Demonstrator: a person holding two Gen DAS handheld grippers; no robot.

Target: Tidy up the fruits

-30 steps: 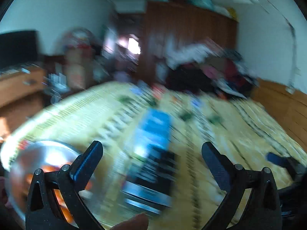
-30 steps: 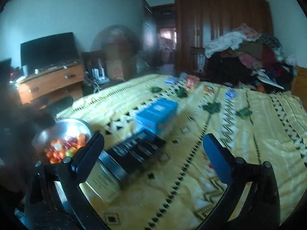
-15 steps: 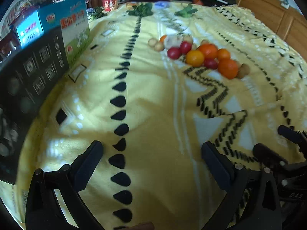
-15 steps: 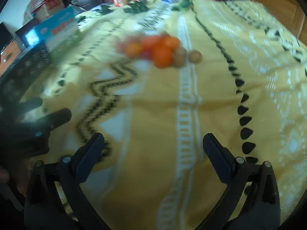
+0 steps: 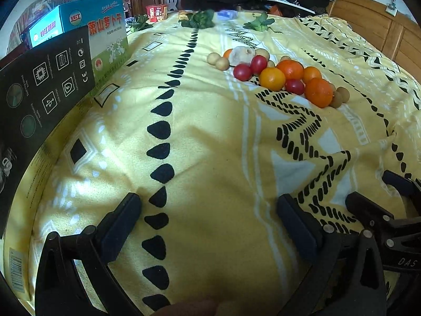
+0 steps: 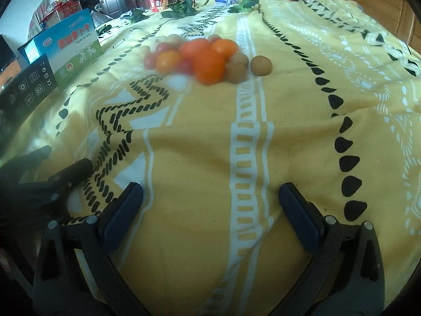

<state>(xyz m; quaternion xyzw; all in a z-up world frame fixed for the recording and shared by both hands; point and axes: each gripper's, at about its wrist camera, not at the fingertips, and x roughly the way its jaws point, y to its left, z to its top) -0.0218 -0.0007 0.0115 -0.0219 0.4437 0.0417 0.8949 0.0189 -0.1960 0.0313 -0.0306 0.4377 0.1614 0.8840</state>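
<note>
A pile of fruit lies on the yellow patterned bedspread: oranges, a yellow-orange one, red cherry tomatoes and small brown round fruits. The pile also shows, blurred, in the right wrist view, with a brown fruit at its right. My left gripper is open and empty, low over the bedspread, well short of the pile. My right gripper is open and empty, likewise short of the pile. Its fingers show at the left view's right edge.
A black box and a blue-green carton stand at the left on the bed. Green leafy items and a red cup lie at the far end. A wooden headboard runs along the right.
Both grippers swung down from looking across the room and at a metal bowl of fruit to low over the bedspread, facing the fruit pile. Both stay open.
</note>
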